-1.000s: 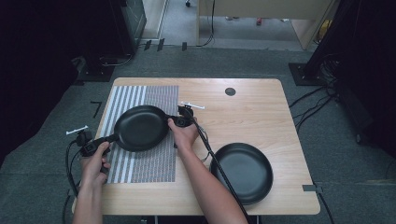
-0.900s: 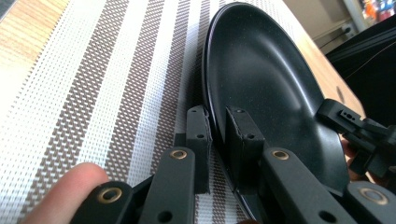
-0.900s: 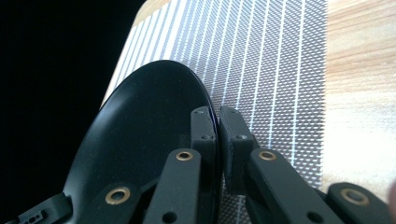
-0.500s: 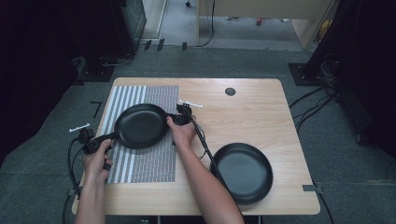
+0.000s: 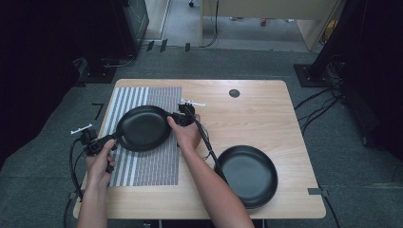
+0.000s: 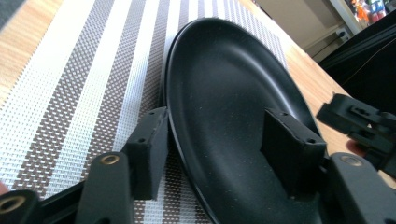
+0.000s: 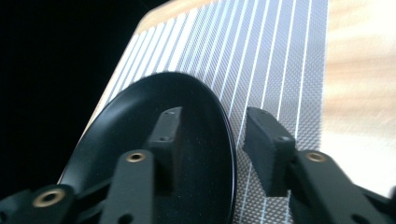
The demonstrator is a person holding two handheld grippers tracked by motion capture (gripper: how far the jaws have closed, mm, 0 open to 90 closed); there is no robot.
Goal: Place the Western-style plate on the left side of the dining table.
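Dark floor and trailing cables surround the wooden worktop [image 5: 266,118], where a black plate [image 5: 142,127] lies on the striped mat [image 5: 152,164]. A second black plate [image 5: 247,175] sits well apart toward the near right. Both the left gripper [image 5: 102,142] and right gripper [image 5: 183,116] have just been opening; their fingers [image 6: 149,149] stand apart, straddling opposite rims without pressing. Pulling away carelessly could snag a rim on a finger and drag or tip the plate off the mat.
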